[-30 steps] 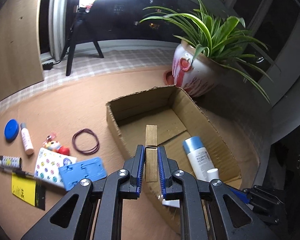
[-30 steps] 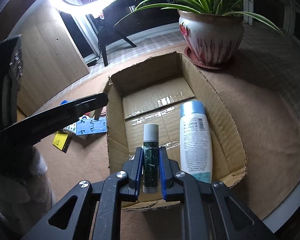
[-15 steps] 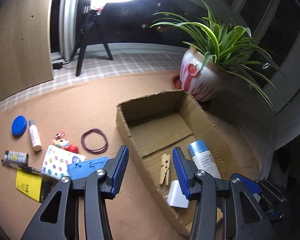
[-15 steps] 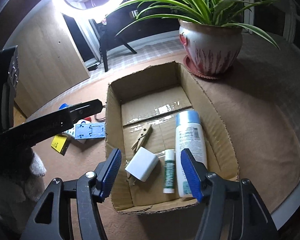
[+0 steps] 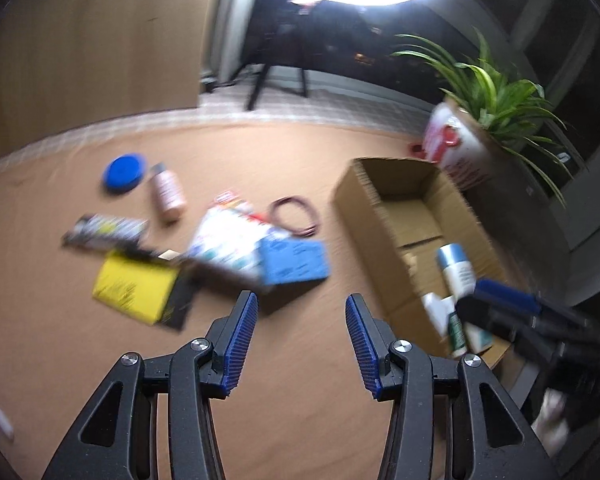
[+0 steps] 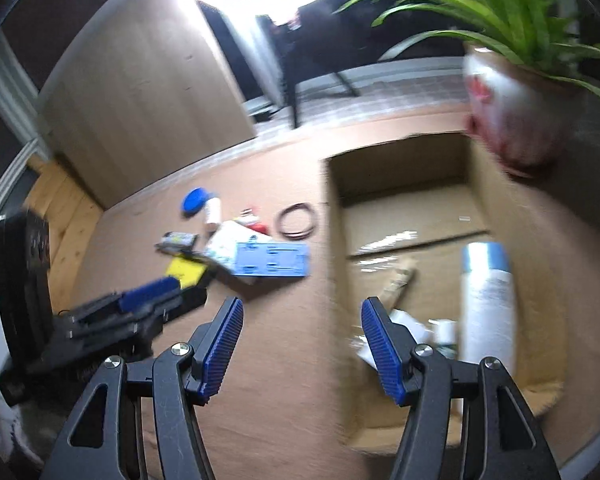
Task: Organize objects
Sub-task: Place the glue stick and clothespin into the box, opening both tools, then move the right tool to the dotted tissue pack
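fingers: left gripper and right gripper spread, empty
step: between pickups, cardboard box partly filled
next: likely blue plastic piece on table

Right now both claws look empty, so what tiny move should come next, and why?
Probably carry the left gripper forward to the blue flat piece, the nearest loose item ahead of it. Both the left gripper and the right gripper stand open with nothing between the pads, the cardboard box already holds a few items, and a cluster still lies on the mat.
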Demonstrator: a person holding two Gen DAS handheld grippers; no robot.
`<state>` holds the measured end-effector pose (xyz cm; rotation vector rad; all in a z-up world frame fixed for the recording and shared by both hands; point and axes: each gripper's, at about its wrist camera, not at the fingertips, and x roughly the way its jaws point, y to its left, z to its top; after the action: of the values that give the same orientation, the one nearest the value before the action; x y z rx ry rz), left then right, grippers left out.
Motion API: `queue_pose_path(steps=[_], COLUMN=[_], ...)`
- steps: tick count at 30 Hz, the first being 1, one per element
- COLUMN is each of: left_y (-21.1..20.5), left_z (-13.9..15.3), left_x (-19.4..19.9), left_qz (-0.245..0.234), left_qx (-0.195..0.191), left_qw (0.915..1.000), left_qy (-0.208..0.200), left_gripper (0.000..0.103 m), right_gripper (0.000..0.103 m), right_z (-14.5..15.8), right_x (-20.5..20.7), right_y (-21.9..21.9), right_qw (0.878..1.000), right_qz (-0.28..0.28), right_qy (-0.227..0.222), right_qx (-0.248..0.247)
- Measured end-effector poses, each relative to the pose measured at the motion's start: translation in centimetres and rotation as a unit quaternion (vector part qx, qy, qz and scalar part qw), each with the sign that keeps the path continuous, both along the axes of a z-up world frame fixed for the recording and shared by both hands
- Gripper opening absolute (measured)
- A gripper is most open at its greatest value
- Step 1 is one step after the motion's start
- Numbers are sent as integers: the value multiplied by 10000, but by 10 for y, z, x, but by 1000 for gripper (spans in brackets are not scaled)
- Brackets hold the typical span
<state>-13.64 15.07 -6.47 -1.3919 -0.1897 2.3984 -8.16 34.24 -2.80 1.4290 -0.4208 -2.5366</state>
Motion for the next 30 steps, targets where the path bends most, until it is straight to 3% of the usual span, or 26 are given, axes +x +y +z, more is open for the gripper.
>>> queue_pose_path(steps=[4, 12, 19, 27, 30], left_y=[-46, -113, -140, -157, -157], left_z=[-5, -10, -8, -12, -13], left_x=[16, 44, 55, 57, 55], left_qz=[409, 956, 1213, 1313, 1279], left_qx=[-19, -18, -56, -17, 7], left_qw=[9991, 9952, 9924, 9909, 9913], left_qy=[-110, -215, -216, -313, -324], left_gripper=[51, 51, 51, 51, 51], right_gripper=[58, 58, 58, 57, 47], right_z=[-9, -20, -51, -76, -77], right_x=[-24, -88, -138, -149, -144], right_y=[-25, -67, -82, -88, -88], right_qw=[9989, 9964, 9935, 9888, 9876], right_qz=[292, 633, 505, 495, 506], right_qy=[-211, -485, -1017, -1409, -1479], right_qx=[-295, -287, -61, -60, -172])
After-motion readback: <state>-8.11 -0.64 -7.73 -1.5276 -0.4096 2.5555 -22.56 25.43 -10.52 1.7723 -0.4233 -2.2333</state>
